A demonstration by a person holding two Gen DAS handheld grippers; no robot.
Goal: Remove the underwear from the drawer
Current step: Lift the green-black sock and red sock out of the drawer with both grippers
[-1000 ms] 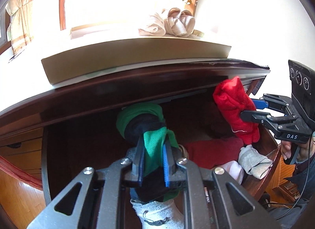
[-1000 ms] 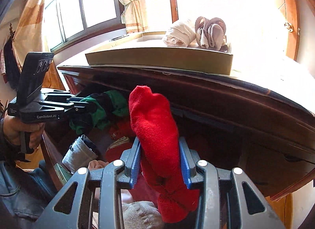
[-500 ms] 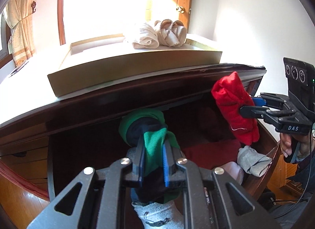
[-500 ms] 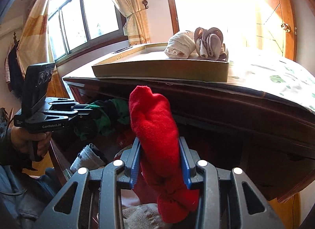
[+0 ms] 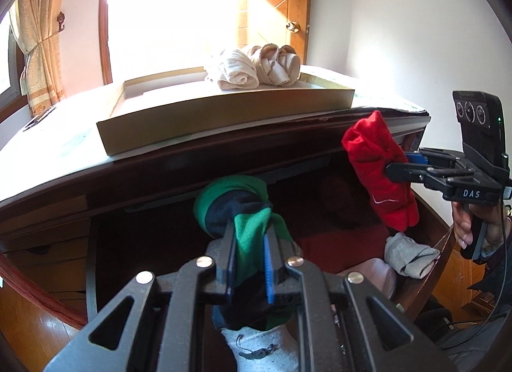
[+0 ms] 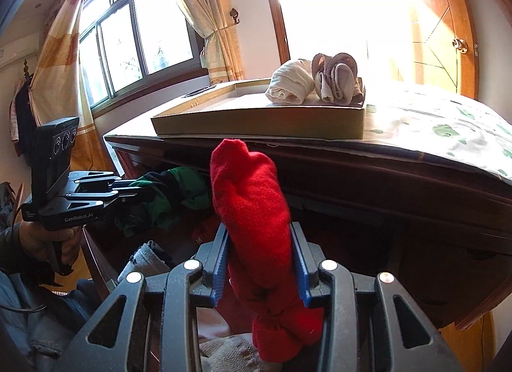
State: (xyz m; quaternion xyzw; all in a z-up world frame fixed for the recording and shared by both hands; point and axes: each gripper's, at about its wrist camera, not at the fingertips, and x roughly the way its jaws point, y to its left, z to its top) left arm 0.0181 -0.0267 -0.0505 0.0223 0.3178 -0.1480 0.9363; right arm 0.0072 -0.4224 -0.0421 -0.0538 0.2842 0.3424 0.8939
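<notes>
My left gripper (image 5: 250, 237) is shut on a rolled green and dark blue piece of underwear (image 5: 233, 208), held above the open dark wooden drawer (image 5: 438, 237). My right gripper (image 6: 260, 244) is shut on a rolled red piece of underwear (image 6: 249, 199), also raised over the drawer. From the left wrist view the red roll (image 5: 380, 173) hangs in the right gripper (image 5: 396, 164) at the right. The right wrist view shows the green roll (image 6: 179, 192) in the left gripper (image 6: 140, 191) at the left. Red, grey and pale garments (image 5: 406, 256) remain in the drawer.
A shallow cardboard box (image 5: 224, 116) lies on the dresser top with two rolled beige cloths (image 5: 256, 66) in it. A patterned cloth (image 6: 448, 128) covers the top at the right. A window with curtains (image 6: 128, 39) and a wooden door (image 5: 272, 4) stand behind.
Both grippers have tilted upward with their rolls, so the box and the room behind show more fully. Neither grip has changed.
</notes>
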